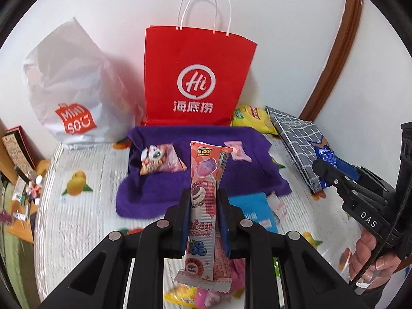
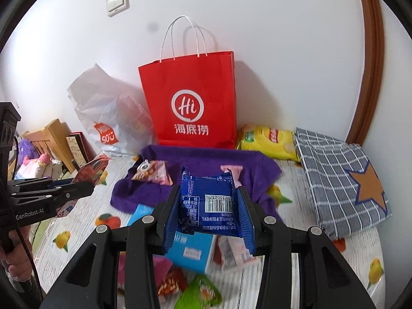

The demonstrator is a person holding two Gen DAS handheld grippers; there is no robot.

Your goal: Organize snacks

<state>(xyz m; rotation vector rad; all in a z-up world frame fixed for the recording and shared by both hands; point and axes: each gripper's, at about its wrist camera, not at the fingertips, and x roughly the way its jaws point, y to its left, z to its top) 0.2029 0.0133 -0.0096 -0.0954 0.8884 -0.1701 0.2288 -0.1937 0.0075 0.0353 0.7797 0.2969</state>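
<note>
My left gripper [image 1: 204, 200] is shut on a long pink lollipop packet [image 1: 206, 180] that stands upright between its pads, above the fruit-print cloth. My right gripper [image 2: 209, 200] is shut on a dark blue snack packet [image 2: 208, 206], barcode side up. Each gripper shows in the other's view: the right gripper [image 1: 319, 166] at the right edge with the blue packet [image 1: 327, 158], the left gripper [image 2: 88, 184] at the left edge with the pink packet [image 2: 92, 171]. Ahead lies a purple cloth [image 1: 206, 175] with a pink-and-orange snack bag [image 1: 161, 162] and a small pink sweet [image 1: 238, 150] on it.
A red paper bag [image 1: 198, 77] and a white plastic bag [image 1: 69, 95] stand against the wall. A yellow chip bag [image 2: 267, 141] and a checked fabric bag [image 2: 340, 177] lie to the right. Loose snacks, including a light blue box [image 2: 190, 251] and a green packet [image 2: 203, 293], lie under the grippers.
</note>
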